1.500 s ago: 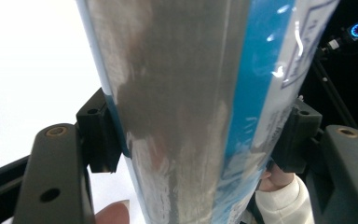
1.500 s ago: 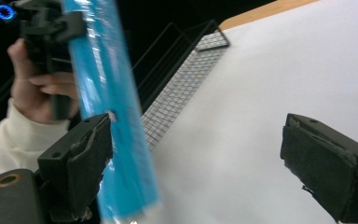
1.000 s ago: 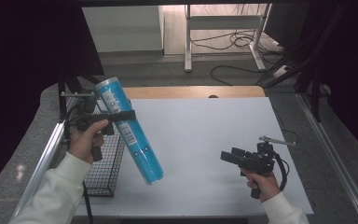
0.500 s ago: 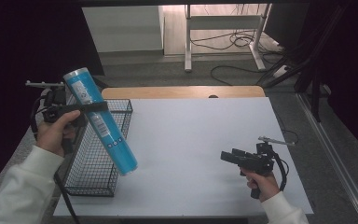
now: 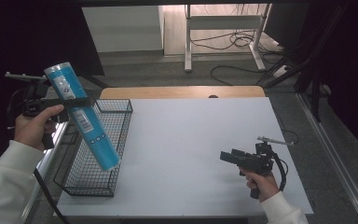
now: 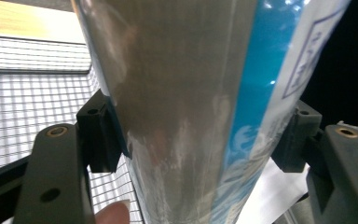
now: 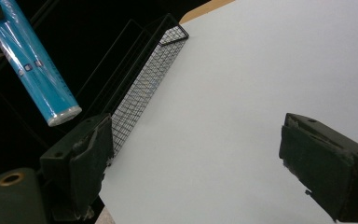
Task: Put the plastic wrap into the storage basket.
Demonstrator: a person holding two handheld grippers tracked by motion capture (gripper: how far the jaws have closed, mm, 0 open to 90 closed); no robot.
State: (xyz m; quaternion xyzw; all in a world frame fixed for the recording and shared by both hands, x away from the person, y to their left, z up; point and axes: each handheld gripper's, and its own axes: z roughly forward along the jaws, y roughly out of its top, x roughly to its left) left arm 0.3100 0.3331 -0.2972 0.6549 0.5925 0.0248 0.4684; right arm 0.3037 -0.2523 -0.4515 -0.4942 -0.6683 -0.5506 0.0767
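**High view: blue tube hangs slanted over the basket's edge**

High view finds the left gripper [image 5: 77, 101] clamped around the upper part of a long blue tube [image 5: 83, 116], held clear of the table. The tube's long axis runs from about eleven o'clock down to five o'clock, its lower end above the near part of the wire basket [image 5: 121, 140], which lies at five o'clock from the claw. The right gripper [image 5: 228, 156] rests well apart on the white table [image 5: 191, 140], jaws wide and empty. Lowering the tube likely means laying it along the basket's length.
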